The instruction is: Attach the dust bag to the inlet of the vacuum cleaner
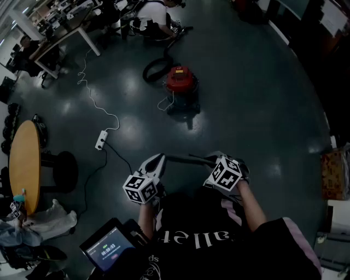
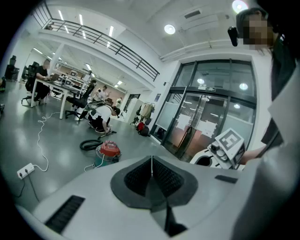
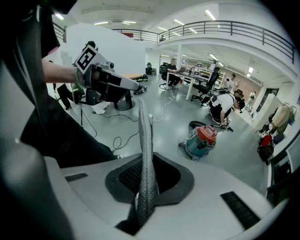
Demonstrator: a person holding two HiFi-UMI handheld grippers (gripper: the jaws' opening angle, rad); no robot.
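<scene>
- a glossy dark grey floor spreads across a large open hall. there are ceiling lights overhead, a railed upper balcony and tall glass doors.
- desks and black office chairs stand at the far side. a round wooden-topped table sits at the left of the head view, and a white power strip lies on the floor near it.
- the drum vacuum cleaner with a red lid and teal body stands on the floor well ahead of both grippers. a black ribbed hose curls just beside it. its inlet cannot be made out.
- the left gripper is clenched, its pads pressed together with nothing between them.
- the right gripper is clamped on a thin grey woven-textured dust bag. the dust bag is seen edge-on as a strip rising from between the jaws, and it is well apart from the vacuum cleaner.
- both grippers are held close in front of the person's chest, near each other but apart.
- counted: two grippers, one dust bag, one vacuum cleaner, one hose, one power strip, one round table. two other people show in the head view, one crouched beyond the vacuum cleaner and one seated at a desk.
</scene>
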